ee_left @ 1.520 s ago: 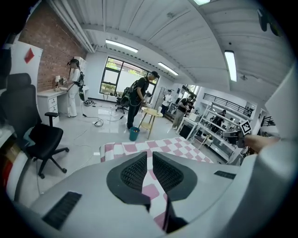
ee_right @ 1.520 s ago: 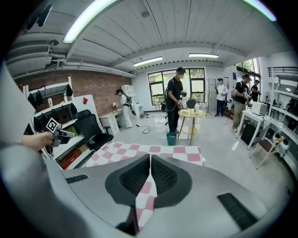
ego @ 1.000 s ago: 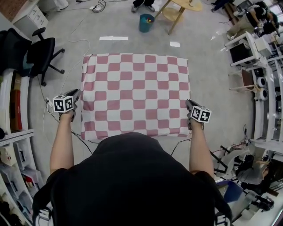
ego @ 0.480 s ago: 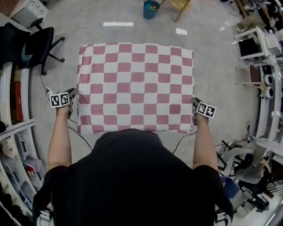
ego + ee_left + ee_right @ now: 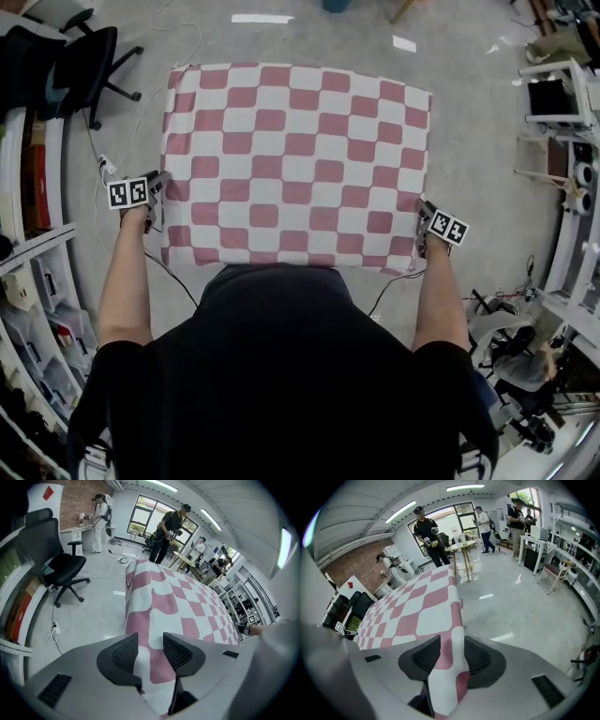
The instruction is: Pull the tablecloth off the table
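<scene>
Left gripper (image 5: 150,645): jaws apart, having just been opening. The hanging left edge of the tablecloth (image 5: 295,159) lies loose between the pads, not pinched.

Right gripper (image 5: 451,654): jaws likewise just opened wide, with a fold of the cloth's near right corner draped between them.

The table is wholly hidden under the cloth. In the head view the person's dark-clad shoulders (image 5: 281,375) cut off the cloth's near edge.

Bare floor (image 5: 469,122) lies open to the right and beyond the far edge. An office chair (image 5: 89,66) and shelving (image 5: 33,272) stand on the left.

Cloth: pink-and-white checks, spread flat on top, sides hanging.
</scene>
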Demonstrator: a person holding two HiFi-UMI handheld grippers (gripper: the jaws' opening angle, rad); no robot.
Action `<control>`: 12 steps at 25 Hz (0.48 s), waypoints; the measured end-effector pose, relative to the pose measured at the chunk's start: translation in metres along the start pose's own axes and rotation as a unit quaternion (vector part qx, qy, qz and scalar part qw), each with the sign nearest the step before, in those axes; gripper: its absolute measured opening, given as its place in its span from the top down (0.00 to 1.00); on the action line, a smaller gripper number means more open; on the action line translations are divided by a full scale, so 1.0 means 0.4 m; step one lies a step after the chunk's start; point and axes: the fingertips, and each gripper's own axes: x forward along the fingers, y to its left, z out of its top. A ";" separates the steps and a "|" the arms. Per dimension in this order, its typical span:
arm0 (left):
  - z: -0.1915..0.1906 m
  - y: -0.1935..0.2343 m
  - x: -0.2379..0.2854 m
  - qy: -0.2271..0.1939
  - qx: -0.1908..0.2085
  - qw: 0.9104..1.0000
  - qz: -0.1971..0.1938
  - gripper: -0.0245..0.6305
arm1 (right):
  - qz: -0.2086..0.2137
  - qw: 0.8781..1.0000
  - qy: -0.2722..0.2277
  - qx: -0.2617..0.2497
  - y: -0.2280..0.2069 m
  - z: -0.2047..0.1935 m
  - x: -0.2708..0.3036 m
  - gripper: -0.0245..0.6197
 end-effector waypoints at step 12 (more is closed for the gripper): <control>-0.029 0.024 0.080 0.016 -0.045 0.998 -0.028 0.62 | 0.077 0.995 -0.005 0.062 0.008 0.003 0.074 0.68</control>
